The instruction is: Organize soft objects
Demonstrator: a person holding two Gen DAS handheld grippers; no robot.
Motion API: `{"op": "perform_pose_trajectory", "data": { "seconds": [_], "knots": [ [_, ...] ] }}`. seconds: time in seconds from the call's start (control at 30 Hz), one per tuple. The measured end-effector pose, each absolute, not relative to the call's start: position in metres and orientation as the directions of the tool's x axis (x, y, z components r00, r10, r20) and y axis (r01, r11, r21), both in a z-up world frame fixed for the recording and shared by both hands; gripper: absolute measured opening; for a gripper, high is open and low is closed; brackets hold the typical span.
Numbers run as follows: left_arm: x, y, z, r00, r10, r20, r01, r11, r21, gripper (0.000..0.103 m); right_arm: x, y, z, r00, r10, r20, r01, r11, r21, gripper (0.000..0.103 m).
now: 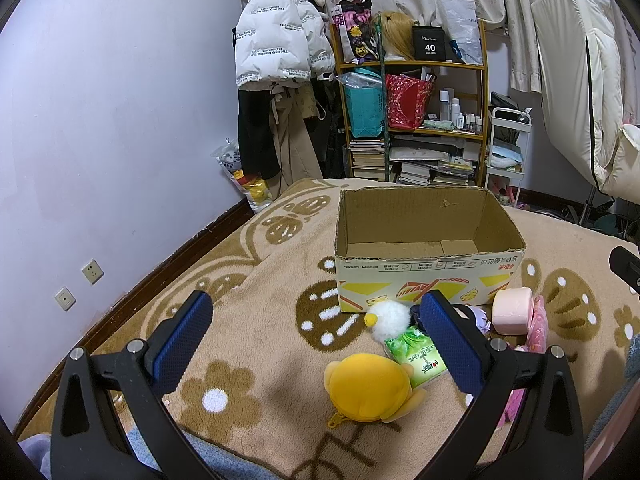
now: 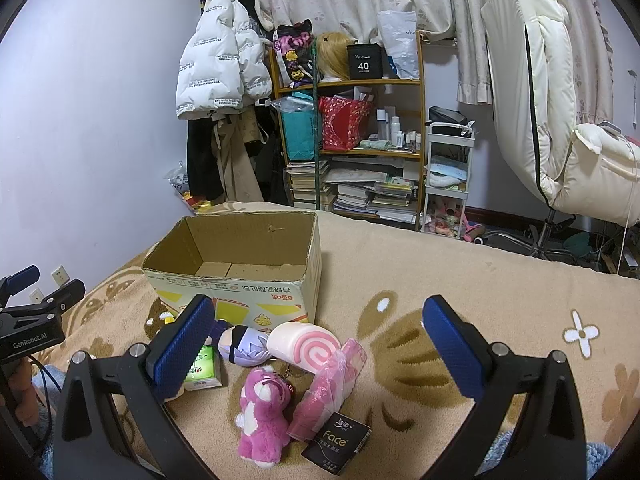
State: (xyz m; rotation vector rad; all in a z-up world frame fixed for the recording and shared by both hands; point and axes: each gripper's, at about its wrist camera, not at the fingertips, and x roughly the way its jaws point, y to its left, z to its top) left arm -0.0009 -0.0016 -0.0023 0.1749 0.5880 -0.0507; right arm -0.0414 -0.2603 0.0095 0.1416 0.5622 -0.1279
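Note:
An empty cardboard box [image 1: 424, 276] [image 2: 240, 292] stands open on the beige blanket. In front of it lie a yellow plush [image 1: 370, 386], a white fluffy chick [image 1: 386, 316], a green tissue pack [image 1: 414, 356] [image 2: 202, 368], a pink swirl roll [image 1: 512, 310] [image 2: 304, 346], a purple-haired doll [image 2: 244, 344], a pink bear plush [image 2: 264, 412], a pink tissue pack [image 2: 328, 392] and a black tissue pack [image 2: 338, 442]. My left gripper [image 1: 316, 344] is open above the yellow plush. My right gripper [image 2: 318, 344] is open above the pink items. Both are empty.
The bed's blanket [image 2: 460, 280] spreads to the right of the box. A wall [image 1: 100, 140] runs along the left. A shelf of books and bags [image 1: 416, 120], hanging coats [image 1: 276, 40] and a white chair [image 2: 560, 120] stand beyond the bed.

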Motion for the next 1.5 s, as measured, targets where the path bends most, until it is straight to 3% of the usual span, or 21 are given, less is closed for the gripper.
{"op": "perform_pose_trajectory", "data": {
  "seconds": [1.23, 1.5],
  "knots": [
    [-0.001, 0.001, -0.009, 0.824, 0.008, -0.566, 0.099, 0.982, 0.158, 0.102, -0.042, -0.262, 0.011, 0.837, -0.082, -0.54, 0.16, 0.982, 0.098, 0.103],
    [0.021, 0.0, -0.014, 0.788, 0.028, -0.615, 0.094, 0.982, 0.165, 0.102, -0.032, -0.268, -0.01, 0.797, -0.074, -0.599, 0.177, 0.977, 0.115, 0.103]
  ]
}}
